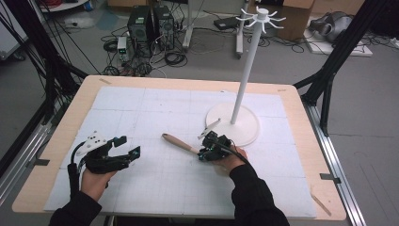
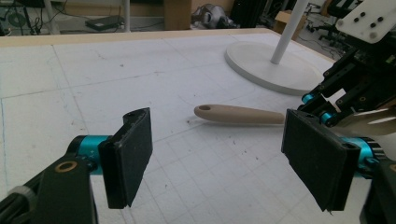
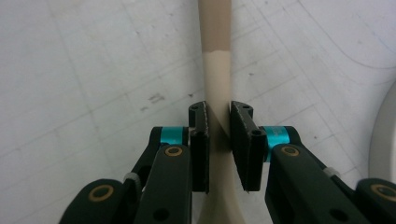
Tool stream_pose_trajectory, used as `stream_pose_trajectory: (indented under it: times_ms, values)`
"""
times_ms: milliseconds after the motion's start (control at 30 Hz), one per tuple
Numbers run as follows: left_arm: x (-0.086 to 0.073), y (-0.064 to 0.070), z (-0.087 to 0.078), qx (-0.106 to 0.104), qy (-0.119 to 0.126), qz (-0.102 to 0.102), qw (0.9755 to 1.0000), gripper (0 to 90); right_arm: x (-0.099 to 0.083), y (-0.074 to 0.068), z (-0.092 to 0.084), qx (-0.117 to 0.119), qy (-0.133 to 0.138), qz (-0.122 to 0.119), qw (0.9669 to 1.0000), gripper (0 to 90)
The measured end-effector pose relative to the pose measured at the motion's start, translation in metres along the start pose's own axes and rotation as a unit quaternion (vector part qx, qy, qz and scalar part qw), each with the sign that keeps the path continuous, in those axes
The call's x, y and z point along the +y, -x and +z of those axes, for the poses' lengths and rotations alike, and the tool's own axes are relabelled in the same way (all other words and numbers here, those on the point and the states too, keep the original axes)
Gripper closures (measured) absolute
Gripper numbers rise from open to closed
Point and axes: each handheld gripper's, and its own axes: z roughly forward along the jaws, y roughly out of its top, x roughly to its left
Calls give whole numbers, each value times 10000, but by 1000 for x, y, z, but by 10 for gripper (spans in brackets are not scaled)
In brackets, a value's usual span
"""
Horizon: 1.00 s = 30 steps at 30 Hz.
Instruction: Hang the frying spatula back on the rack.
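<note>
A utensil (image 1: 179,142) with a tan wooden handle and a paler beige neck lies on the white gridded mat, handle pointing left. My right gripper (image 1: 202,151) is shut on the neck, and in the right gripper view both pads press on the utensil (image 3: 217,65) from either side of the gripper (image 3: 218,140). The utensil's head is hidden under the gripper and hand. My left gripper (image 1: 128,146) hovers at the left of the mat, open and empty. In the left gripper view its jaws (image 2: 219,158) stand wide apart, facing the handle (image 2: 238,114) from a short way off.
A white stand with a round base (image 1: 244,134) and a tall pole (image 1: 245,75) topped by hooks rises just behind my right hand; its base (image 2: 266,65) is near the utensil. The mat (image 1: 155,113) covers most of the wooden table. Computers and cables lie on the floor beyond.
</note>
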Motion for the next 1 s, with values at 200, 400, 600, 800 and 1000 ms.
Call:
stream_pose_trajectory:
  times_ms: [200, 400, 600, 800, 1000]
  values:
    - [0, 1, 0, -19, 13, -57, 10000, 261, -2, -5, -14, -21, 340, 82, 9994, 781]
    - [2, 2, 3, -210, 124, -361, 9990, 303, -6, -12, -29, 11, 767, 213, 9968, 780]
    - [10, 10, 15, -522, 160, -498, 9973, 323, -20, -25, -47, -81, 1234, 313, 9918, 779]
    - [22, 31, 32, -955, 112, -401, 9946, 341, -28, -43, -64, -111, 1738, 270, 9843, 779]
    - [34, 57, 57, -1251, 47, -302, 9917, 357, -36, -52, -73, -147, 2087, 301, 9774, 779]
